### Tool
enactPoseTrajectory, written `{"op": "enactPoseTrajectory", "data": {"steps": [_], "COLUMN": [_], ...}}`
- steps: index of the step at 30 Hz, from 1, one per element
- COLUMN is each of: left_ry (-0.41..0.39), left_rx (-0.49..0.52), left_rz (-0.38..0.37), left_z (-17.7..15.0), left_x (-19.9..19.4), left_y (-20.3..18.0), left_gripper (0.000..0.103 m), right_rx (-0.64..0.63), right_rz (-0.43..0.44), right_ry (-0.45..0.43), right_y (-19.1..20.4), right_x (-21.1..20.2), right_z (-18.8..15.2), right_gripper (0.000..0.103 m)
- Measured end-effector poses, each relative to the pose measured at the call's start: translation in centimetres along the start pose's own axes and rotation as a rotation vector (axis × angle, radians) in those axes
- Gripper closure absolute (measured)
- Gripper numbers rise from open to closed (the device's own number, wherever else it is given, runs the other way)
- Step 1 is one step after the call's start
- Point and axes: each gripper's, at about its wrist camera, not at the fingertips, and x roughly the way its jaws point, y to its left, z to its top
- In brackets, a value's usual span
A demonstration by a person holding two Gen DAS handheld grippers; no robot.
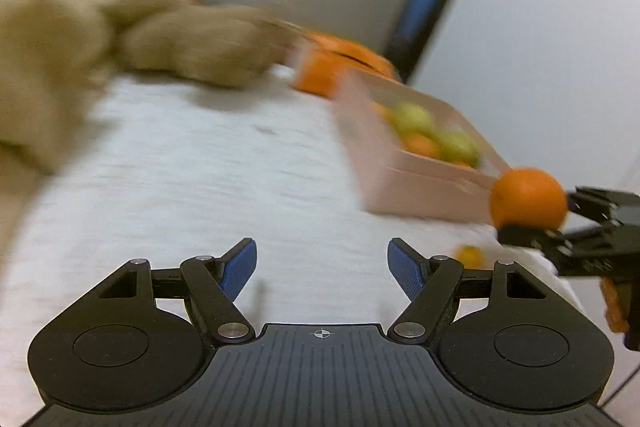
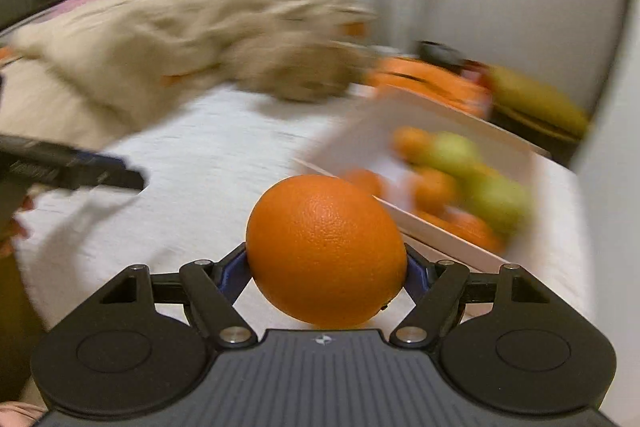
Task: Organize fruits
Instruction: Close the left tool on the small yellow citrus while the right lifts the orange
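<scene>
Right wrist view first: my right tool (image 2: 326, 267) has its blue pads pressed on both sides of an orange (image 2: 326, 251), spread wide because the fruit is wide, and the orange sits clear of the bed, carried out in front of the camera. I judge I am holding it across its middle so it cannot roll out on the way to the box. Just beyond it lies the pale cardboard box (image 2: 452, 247), tilted in the picture and blurred, with more oranges and green fruit (image 2: 496, 197) already gathered inside; that is where this one most likely belongs. My left tool (image 1: 322, 269) stands open with nothing between its blue pads (image 1: 240, 269), hovering over the white bedcover (image 1: 180, 167), free for the next piece. From that side I see the right tool with its orange just beside the near corner of the box. A small orange thing (image 1: 469, 254) lies on the cover near it, too blurred to name. Further back a tan blanket (image 2: 160, 39) is heaped, and orange bags (image 2: 432, 83) sit behind the box.
</scene>
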Motion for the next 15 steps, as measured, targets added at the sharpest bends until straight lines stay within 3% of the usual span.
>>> {"op": "enactPoseTrajectory", "data": {"steps": [3,6,11,15], "left_ry": [0.052,0.103,0.135,0.143], "left_rx": [0.061,0.137,0.277,0.334], "left_rz": [-0.057,-0.087,0.04,0.071], "left_z": [-0.2,-0.5,-1.4,-1.5], "left_x": [2.8,5.8,9.4,10.1], "left_y": [-4.5,-8.6,-12.8,-13.6], "left_gripper": [0.026,0.033,0.047,0.057], "right_rx": [0.066,0.125,0.237,0.218], "right_rz": [-0.124,-0.181,-0.173,-0.181], "right_ry": [0.002,-0.001,-0.038,-0.055], "right_y": [-3.4,-5.9,-9.2,-9.2], "right_x": [-1.1,-1.8,-2.7,-3.2], "right_z": [-1.9,-3.6,-5.9,-7.5], "right_gripper": [0.027,0.027,0.027,0.027]}}
